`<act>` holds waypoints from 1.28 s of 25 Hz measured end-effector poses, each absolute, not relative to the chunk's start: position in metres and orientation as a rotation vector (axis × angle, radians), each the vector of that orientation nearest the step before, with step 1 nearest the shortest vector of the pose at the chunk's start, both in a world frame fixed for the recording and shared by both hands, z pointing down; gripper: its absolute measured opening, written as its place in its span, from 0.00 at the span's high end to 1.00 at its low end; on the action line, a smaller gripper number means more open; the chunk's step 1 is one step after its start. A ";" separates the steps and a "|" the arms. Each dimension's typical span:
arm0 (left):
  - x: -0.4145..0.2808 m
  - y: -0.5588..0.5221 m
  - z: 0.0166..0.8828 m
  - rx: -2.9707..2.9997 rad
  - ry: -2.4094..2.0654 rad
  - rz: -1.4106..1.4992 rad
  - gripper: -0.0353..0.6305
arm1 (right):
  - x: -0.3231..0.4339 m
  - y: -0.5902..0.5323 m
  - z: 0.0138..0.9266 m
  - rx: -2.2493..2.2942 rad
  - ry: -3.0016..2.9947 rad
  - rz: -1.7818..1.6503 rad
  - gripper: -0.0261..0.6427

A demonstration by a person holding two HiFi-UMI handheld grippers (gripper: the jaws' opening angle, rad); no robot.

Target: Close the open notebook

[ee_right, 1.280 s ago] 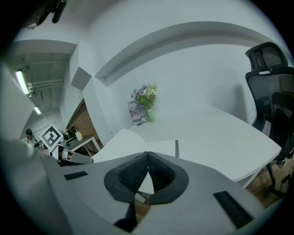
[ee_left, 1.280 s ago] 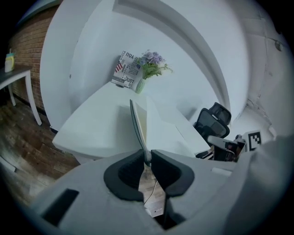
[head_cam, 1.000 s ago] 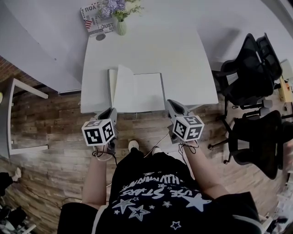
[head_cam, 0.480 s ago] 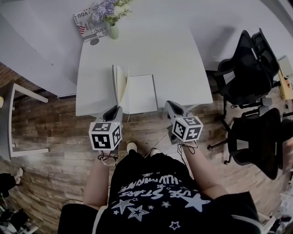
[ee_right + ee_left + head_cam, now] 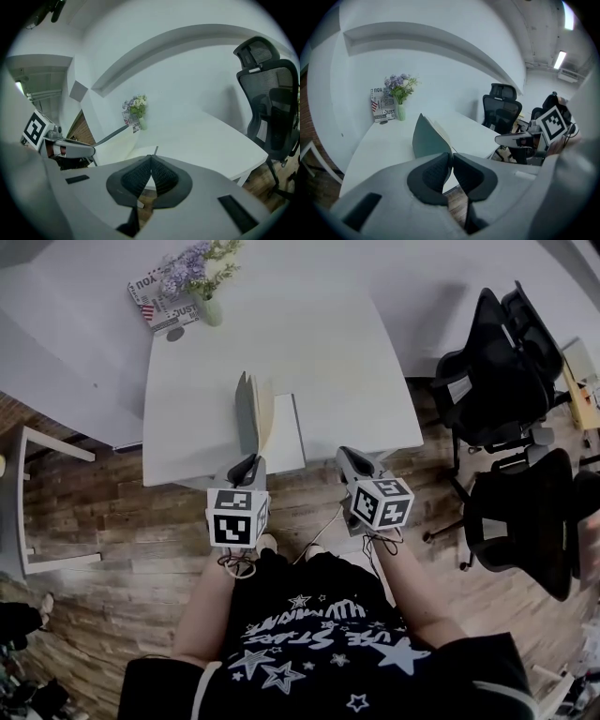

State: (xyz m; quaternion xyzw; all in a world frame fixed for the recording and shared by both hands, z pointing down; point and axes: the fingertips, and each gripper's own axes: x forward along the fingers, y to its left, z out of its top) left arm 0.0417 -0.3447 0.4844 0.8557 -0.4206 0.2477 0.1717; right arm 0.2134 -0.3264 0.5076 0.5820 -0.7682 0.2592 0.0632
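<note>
A printed card [image 5: 153,298] leans against the wall at the far end of the table, behind the flowers. On it "YOU" stands in big letters near the top and "JUST" lower down; the rest of its print is too small to read. The person's black shirt [image 5: 319,638] carries white lettering among stars, upside down from the head view: "STARS" is plain and the word before it begins "SUPE". The line next to it can't be made out.
</note>
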 end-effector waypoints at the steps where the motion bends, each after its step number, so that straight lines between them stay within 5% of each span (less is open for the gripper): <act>1: 0.048 -0.344 0.487 2.441 -1.188 0.720 0.88 | 0.216 -0.326 0.508 1.759 -2.320 0.784 0.96; 25: 0.139 -0.334 0.587 2.385 -1.094 1.151 0.85 | 0.283 -0.305 0.538 1.779 -2.262 0.863 0.96; 32: 0.147 -0.330 0.585 2.370 -1.124 1.072 0.74 | 0.290 -0.305 0.543 1.710 -2.290 0.860 0.96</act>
